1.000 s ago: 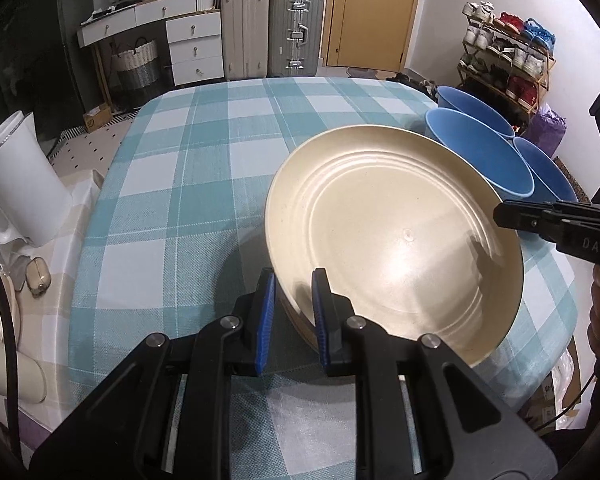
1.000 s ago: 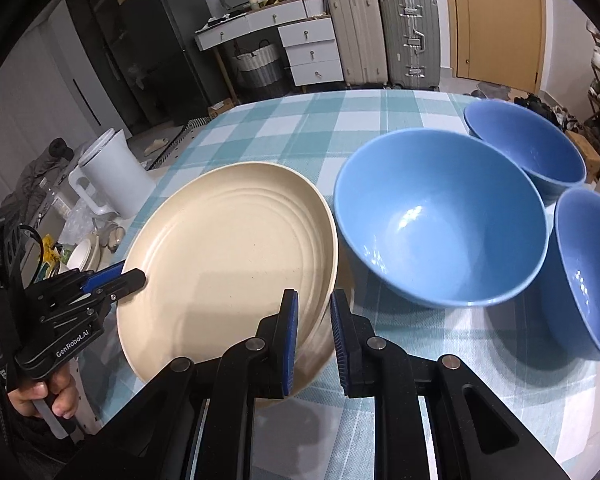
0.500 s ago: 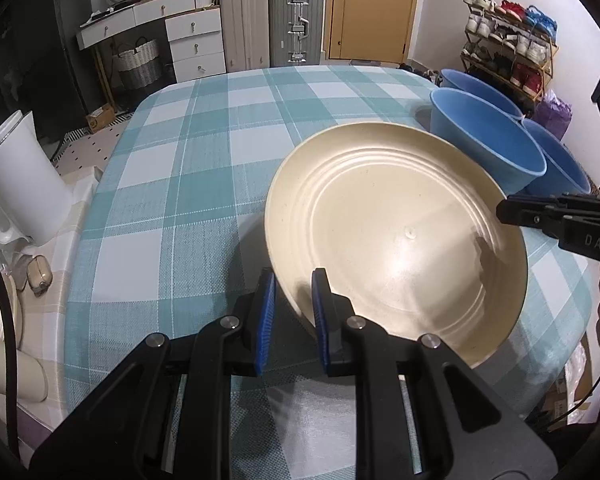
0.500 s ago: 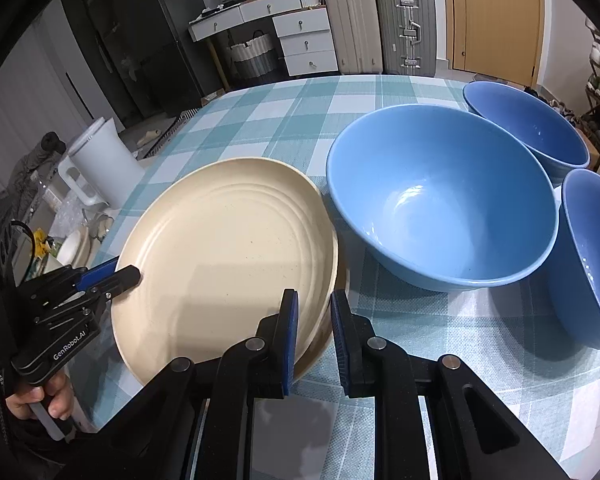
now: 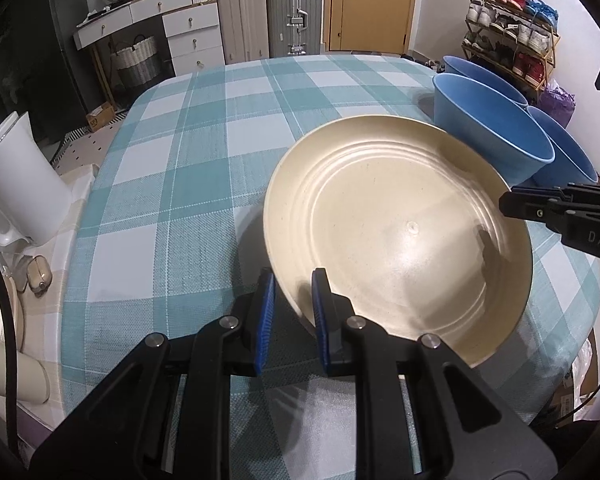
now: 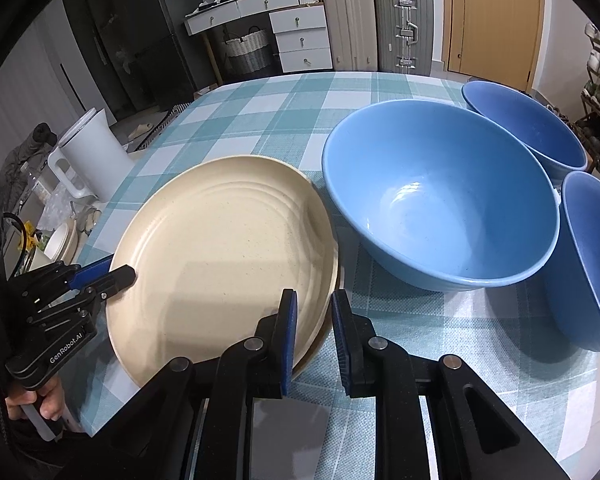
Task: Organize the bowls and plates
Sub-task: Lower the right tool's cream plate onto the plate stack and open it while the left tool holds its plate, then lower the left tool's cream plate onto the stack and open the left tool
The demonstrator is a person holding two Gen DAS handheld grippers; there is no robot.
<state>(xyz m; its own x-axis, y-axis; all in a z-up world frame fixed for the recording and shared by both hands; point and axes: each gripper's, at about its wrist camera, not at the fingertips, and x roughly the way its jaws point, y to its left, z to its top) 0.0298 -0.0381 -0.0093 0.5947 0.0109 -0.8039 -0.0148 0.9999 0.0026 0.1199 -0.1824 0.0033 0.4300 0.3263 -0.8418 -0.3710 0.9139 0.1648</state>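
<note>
A large cream plate [image 5: 396,232] [image 6: 220,256] is held at a slight tilt just above the checked tablecloth [image 5: 204,152]. My left gripper [image 5: 293,280] [image 6: 116,276] is shut on its near-left rim. On the opposite rim my right gripper [image 6: 314,300] [image 5: 508,204] is shut too. The rim of a second plate [image 6: 327,326] shows just beneath it by my right fingers. Three blue bowls stand to the right of the plate: a big one [image 6: 440,200] [image 5: 488,128] close beside it, one behind [image 6: 528,124] and one at the far right [image 6: 596,256].
A white jug [image 5: 20,184] [image 6: 92,156] stands on a side surface left of the table, among small items. The table's edge runs close below both grippers. Suitcases [image 5: 268,12], a drawer unit and a shoe rack [image 5: 512,32] stand across the room.
The plate has sunk a little toward the table between both grippers and lies flatter. Both grips look the same, and the bowls have not moved.
</note>
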